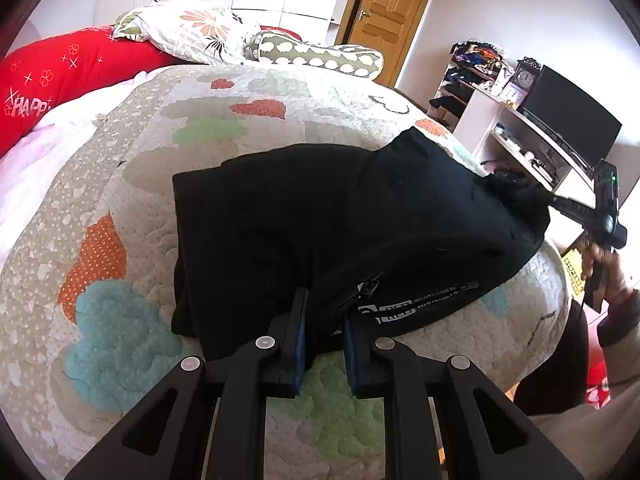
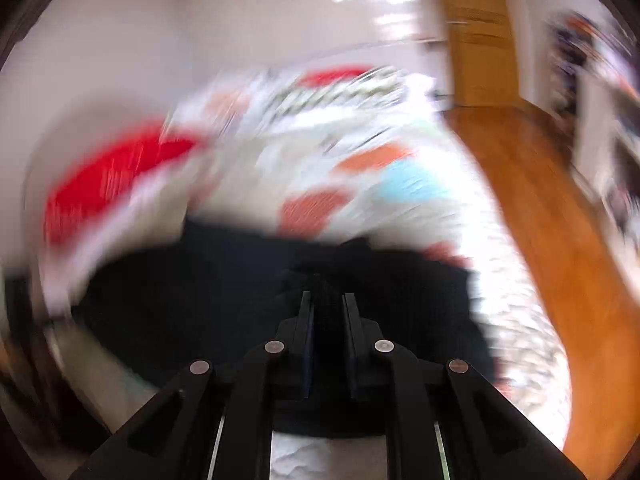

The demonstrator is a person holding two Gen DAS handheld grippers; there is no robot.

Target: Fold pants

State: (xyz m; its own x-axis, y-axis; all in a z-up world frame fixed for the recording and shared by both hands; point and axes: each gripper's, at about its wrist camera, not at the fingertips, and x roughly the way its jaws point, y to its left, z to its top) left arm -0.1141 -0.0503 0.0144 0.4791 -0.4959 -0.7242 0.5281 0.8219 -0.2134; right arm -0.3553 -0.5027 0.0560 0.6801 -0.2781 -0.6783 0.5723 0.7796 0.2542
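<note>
Black pants lie partly folded on the quilted bedspread, with a white label and a zipper near their front edge. My left gripper is shut on the near edge of the pants, black cloth pinched between its blue pads. At the right side, the right gripper, held by a hand, has its tip buried in a raised fold of the pants. The right wrist view is heavily blurred. There the right gripper stands nearly closed with dark cloth between its fingers, over the pants.
A red pillow and patterned pillows lie at the head of the bed. A wooden door, a desk with a black monitor and a clock stand to the right. Wooden floor runs beside the bed.
</note>
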